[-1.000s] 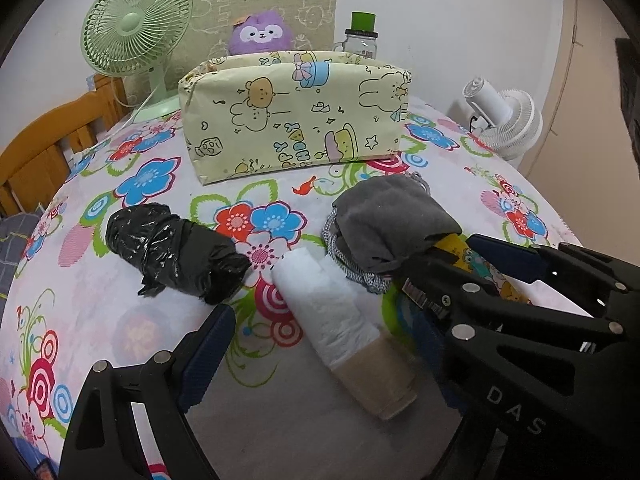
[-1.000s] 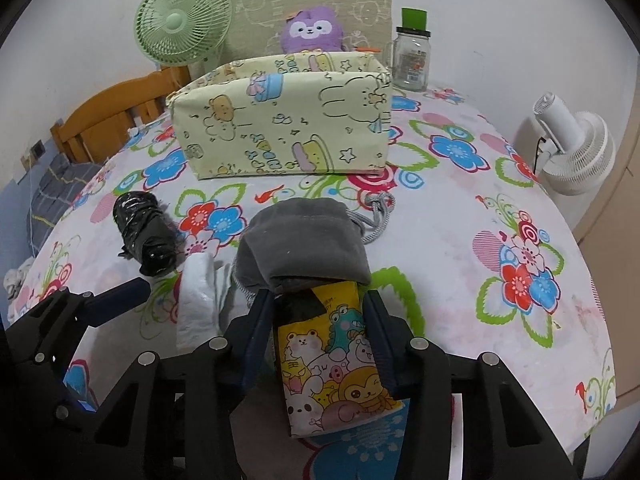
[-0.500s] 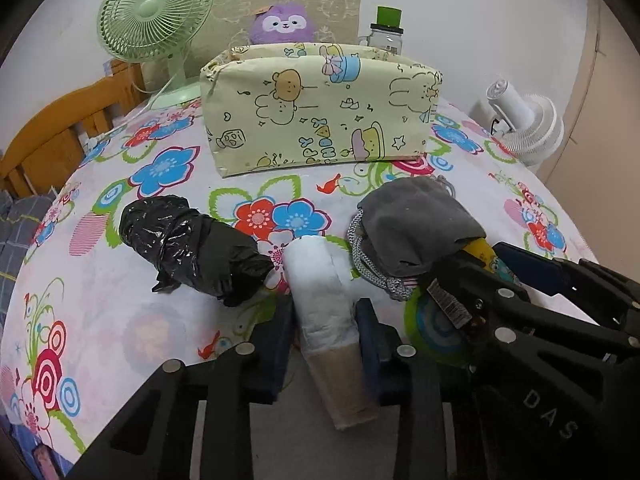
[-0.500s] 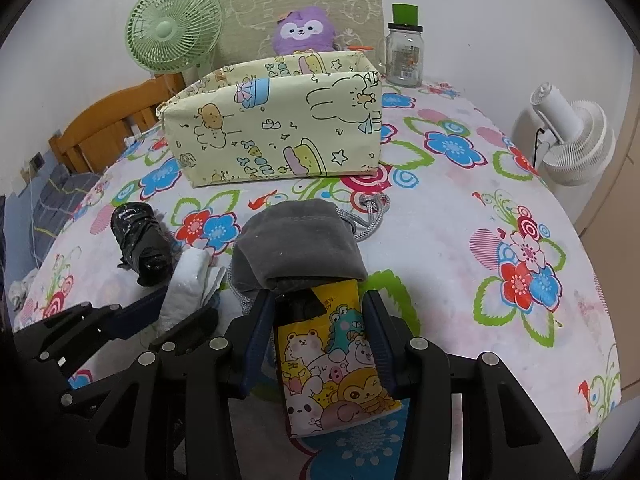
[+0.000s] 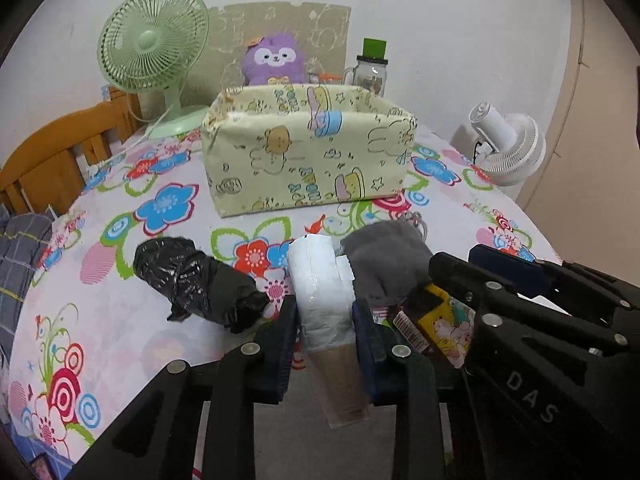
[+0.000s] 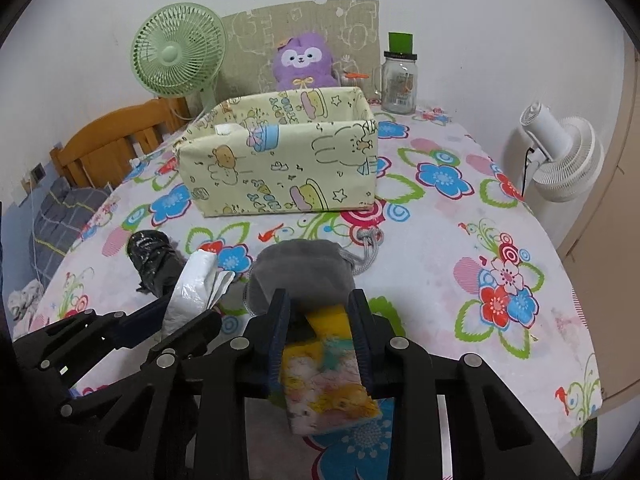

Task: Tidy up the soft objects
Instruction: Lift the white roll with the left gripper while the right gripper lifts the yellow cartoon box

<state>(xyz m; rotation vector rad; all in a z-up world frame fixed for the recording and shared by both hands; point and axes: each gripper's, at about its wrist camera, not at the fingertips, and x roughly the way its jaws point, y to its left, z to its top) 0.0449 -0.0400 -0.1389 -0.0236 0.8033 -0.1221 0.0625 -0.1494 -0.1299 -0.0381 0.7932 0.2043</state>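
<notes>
Left tool (image 5: 325, 322) is closing on the white rolled plastic bag (image 5: 322, 292), pads pressing both flanks just above its tan band. The roll is light, crinkly and slick, and the film will slide under the pads. We judge the hold best kept low on the roll near the band, where the layers are tightest, since the loose upper end fans out in the right wrist view.

Right tool (image 6: 318, 324) is clamped on the cartoon-print pack (image 6: 326, 376), which is soft, a little springy and light. Its near end is blurred, so we cannot tell how much hangs free. The grey drawstring pouch (image 6: 304, 270) drapes over the pack's far end. It is limp cloth and may drag along or drop off.

The black plastic bag bundle (image 5: 196, 280) lies free on the counter (image 5: 120, 332), at 9 o'clock of the white roll. It is crumpled and compressible, best pinched across its middle.

The fabric storage box (image 5: 308, 156) stands at 12 o'clock, open-topped. Its walls are soft, so we should drop things in from above.
</notes>
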